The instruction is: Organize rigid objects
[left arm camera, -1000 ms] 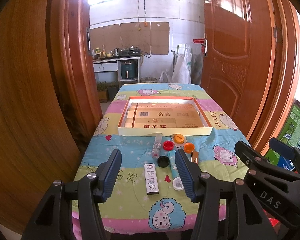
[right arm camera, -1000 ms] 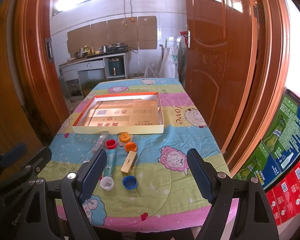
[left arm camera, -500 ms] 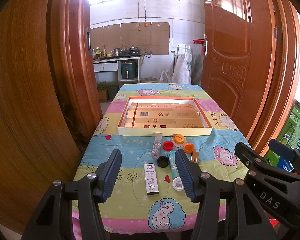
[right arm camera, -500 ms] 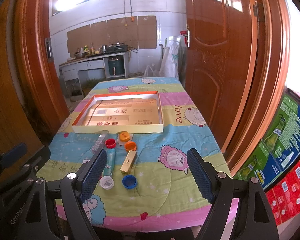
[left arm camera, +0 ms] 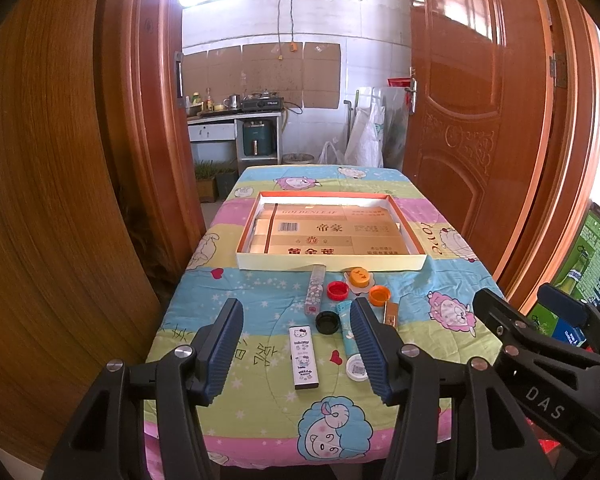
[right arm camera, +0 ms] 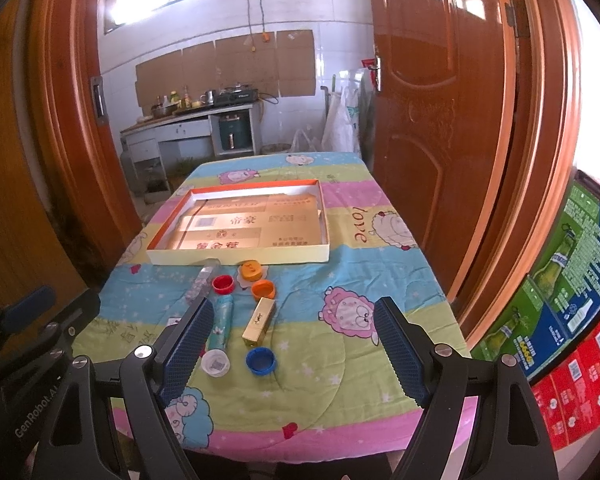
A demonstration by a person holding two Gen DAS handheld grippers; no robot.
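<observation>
A shallow orange-rimmed box lies mid-table, lined with flat cardboard. In front of it lie small items: a clear tube, red cap, two orange caps, black cap, teal tube, white cap, white Hello Kitty case, gold lighter and blue cap. My left gripper is open and empty, above the case near the front edge. My right gripper is open and empty, above the blue cap.
The table has a colourful cartoon cloth. Wooden doors stand close on both sides. Stacked drink cartons stand at the right. A kitchen counter is far behind.
</observation>
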